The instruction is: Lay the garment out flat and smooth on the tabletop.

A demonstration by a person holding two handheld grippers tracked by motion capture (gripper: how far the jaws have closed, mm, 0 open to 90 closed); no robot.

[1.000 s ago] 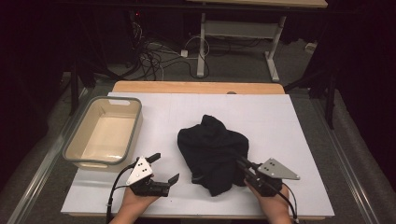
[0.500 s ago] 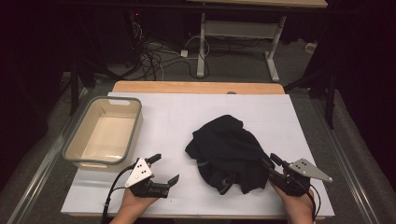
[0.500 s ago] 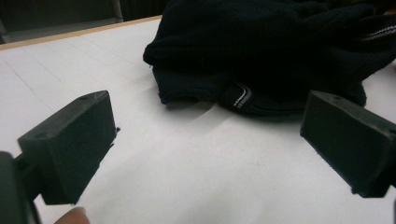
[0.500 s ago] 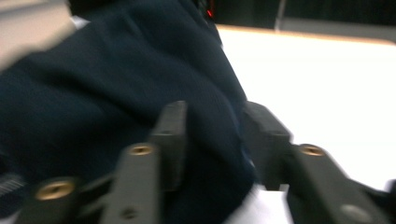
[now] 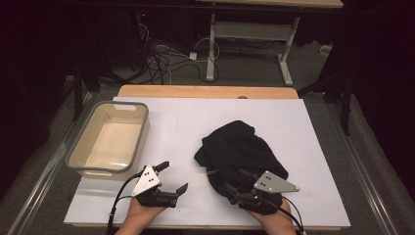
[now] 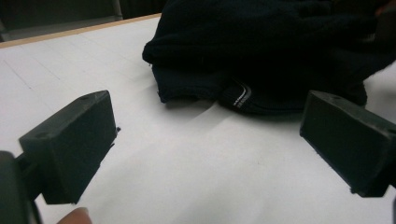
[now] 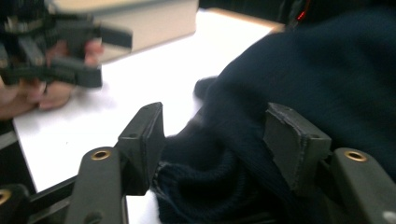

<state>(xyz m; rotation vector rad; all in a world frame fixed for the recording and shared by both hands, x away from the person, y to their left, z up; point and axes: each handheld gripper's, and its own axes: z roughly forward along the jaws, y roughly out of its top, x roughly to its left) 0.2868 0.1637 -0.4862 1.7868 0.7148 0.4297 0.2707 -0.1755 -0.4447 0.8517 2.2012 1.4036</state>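
Dark room, cables on the floor behind; white board [image 5: 195, 127] laid over a wooden table; grey-rimmed beige plastic bin [image 5: 108, 142] at the board's left edge, nothing in it.

High view: black knit garment [image 5: 237, 152] lay bunched right of centre on the board, well apart from the bin; right gripper [image 5: 238, 190] sat at the garment's near edge, its front over the cloth; left gripper [image 5: 173, 178] rested on bare board near the front edge, between bin and garment, touching neither.

Left gripper view: jaws stood wide apart over bare white board, nothing between them; garment hem with a small pale stripe mark [image 6: 240, 95] lay just ahead.

Right gripper view: jaws had just been opening, roughly half spread; a thick fold of the dark knit [image 7: 219, 177] sat between them; left pad clear of the cloth, right pad's contact hard to read, so I judged it released rather than gripped; frame blurred; other hand with its gripper [image 7: 51, 51] farther off, in front of the bin.

Risk, my judgement: re-closing on a bulky fold could catch several layers and drag the whole bundle instead of spreading it; too shallow a bite and the knit would slip out on a lift.
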